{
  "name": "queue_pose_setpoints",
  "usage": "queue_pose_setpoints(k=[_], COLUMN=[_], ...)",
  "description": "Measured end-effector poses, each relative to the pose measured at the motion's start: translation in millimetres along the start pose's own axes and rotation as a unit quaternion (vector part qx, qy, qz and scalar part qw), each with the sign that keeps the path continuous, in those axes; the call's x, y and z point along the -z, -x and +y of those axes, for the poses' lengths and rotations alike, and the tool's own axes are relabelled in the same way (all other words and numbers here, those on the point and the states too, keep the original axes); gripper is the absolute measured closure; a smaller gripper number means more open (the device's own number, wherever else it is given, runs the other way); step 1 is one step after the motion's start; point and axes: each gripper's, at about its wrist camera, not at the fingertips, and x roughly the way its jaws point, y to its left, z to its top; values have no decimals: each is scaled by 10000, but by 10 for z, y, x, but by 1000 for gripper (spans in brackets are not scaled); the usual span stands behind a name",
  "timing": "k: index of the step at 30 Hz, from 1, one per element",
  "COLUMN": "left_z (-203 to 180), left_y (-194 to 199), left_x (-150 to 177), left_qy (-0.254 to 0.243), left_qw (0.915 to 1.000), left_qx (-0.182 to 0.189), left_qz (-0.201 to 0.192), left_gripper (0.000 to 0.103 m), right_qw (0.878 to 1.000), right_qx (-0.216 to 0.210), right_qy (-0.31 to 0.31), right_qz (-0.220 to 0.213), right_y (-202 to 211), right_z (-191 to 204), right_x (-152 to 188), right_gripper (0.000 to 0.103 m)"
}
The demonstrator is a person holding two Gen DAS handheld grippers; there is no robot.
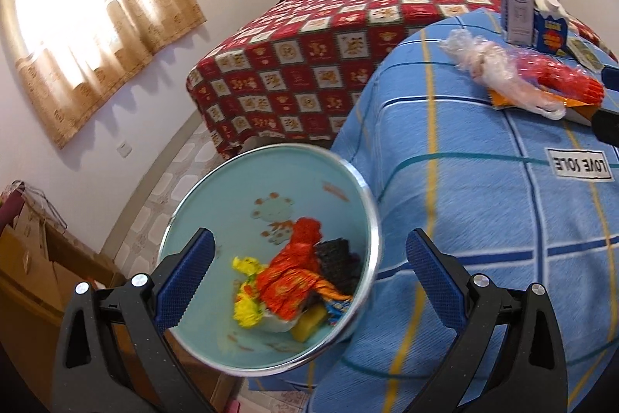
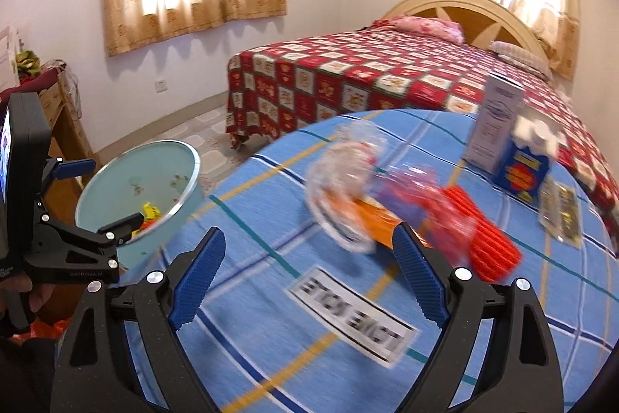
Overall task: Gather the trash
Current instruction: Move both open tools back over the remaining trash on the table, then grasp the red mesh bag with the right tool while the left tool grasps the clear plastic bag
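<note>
A pale blue trash bin (image 1: 240, 188) stands beside the table and holds red, yellow and black wrappers (image 1: 298, 277). My left gripper (image 1: 309, 273) hangs open above the bin's rim, its pads touching nothing; it also shows at the left of the right wrist view (image 2: 116, 190). On the blue checked tablecloth (image 2: 271, 297) lie a crumpled clear plastic bag (image 2: 344, 188), a red wrapper (image 2: 483, 239) and an orange packet (image 2: 371, 215). My right gripper (image 2: 309, 277) is open just short of them, with only cloth between its fingers. The picture is blurred.
A white box (image 2: 495, 126), a blue carton (image 2: 522, 169) and a flat sachet (image 2: 561, 215) stand at the table's far right. A bed with a red patterned cover (image 2: 348, 80) is behind. A wooden cabinet (image 1: 31, 266) stands left of the bin.
</note>
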Motion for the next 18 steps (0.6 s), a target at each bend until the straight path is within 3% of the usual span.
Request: queue_pose_setpoints(k=[10, 18], left_z=[-331, -415], left_y=[-84, -230], left_x=[-219, -364], left_qy=[-207, -205], left_qw=[9996, 9997], left_qx=[148, 78], left_qz=[-106, -75], left_gripper=[6, 6], right_qw=[9938, 9854], right_qx=[891, 1407], right_qy=[-642, -921], right_qz=[141, 267], right_y=[208, 152], right_z=[-762, -1212], right_x=[269, 268], right_gripper=[16, 16])
